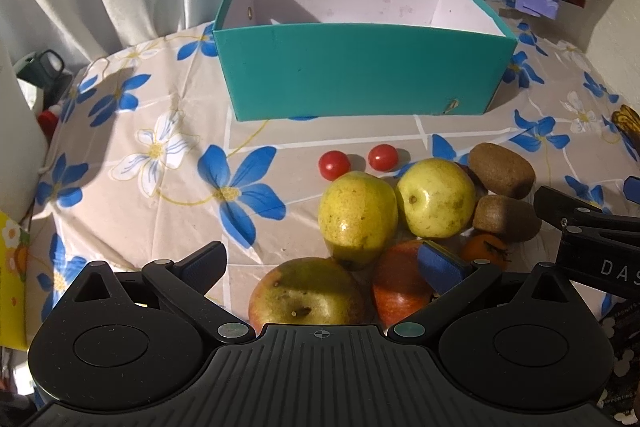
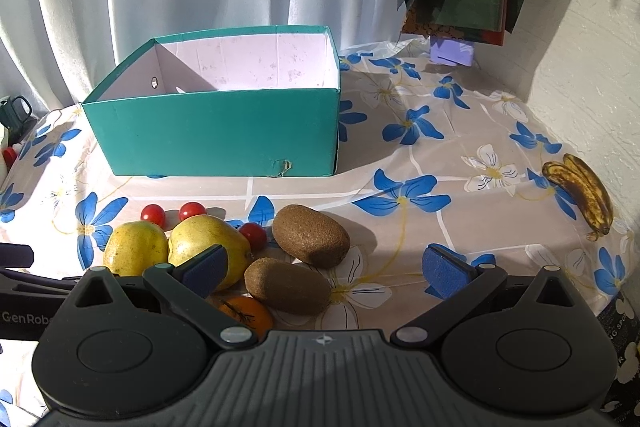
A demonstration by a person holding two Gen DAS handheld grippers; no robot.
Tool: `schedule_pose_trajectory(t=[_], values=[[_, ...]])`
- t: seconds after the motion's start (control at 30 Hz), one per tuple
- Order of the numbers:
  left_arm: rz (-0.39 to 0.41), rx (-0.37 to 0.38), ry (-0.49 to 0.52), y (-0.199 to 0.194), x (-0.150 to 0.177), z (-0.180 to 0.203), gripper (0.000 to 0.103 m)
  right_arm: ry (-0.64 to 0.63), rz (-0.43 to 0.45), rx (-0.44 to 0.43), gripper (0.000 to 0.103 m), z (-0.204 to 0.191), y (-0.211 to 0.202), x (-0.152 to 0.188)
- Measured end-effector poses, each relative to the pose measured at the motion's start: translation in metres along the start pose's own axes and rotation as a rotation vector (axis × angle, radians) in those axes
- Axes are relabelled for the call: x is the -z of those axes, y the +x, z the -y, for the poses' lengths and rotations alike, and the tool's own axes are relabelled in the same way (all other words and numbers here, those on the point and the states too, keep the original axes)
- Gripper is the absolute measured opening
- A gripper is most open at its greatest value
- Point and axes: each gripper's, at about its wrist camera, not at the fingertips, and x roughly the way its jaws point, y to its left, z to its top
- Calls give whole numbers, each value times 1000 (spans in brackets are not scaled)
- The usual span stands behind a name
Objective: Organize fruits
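Right gripper [image 2: 324, 267], jaws spread and empty, has the near kiwi [image 2: 287, 285] lying crosswise just lower left, closest grab.

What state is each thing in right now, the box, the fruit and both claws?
Box: open, nothing visible inside.
Left claw: open, holding nothing.
Right claw: open, holding nothing.
Pears: on the table, touching.
Kiwis: on the table, outside the box.
Bananas: browned, lying apart near the wall.

Box [image 2: 216, 131]: matt teal card, white paper inside. Cloth [image 2: 440, 163] under it: glossy plastic. Kiwis [image 2: 310, 234] in front: fuzzy, rough. Pears [image 1: 357, 213]: waxy sheen.
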Motion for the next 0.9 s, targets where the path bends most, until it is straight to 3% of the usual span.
schedule_pose_trajectory(t=[0.13,0.23,0.37,0.47,0.63,0.77,0.8,0.83,0.9], values=[[32,32,0,-4,1,-4,103,-7,2,1,103,0,0,1],[127,110,-17,-14,6,-17,103,-10,20,-8,103,2,-4,2],[195,124,55,-21,20,-26,103,-6,23,-14,103,5,-6,5],[185,124,128,-18,33,-26,103,13,-1,-11,103,9,-3,8],[115,209,170,-7,47,-26,103,51,-39,-13,103,15,5,13],[83,192,210,6,50,-26,103,68,-62,-12,103,17,13,14],[72,190,213,10,50,-27,98,72,-66,-14,103,17,14,14],[60,192,216,13,50,-28,83,73,-70,-17,103,17,16,15],[20,198,221,23,48,-31,79,73,-76,-20,103,16,18,15]])
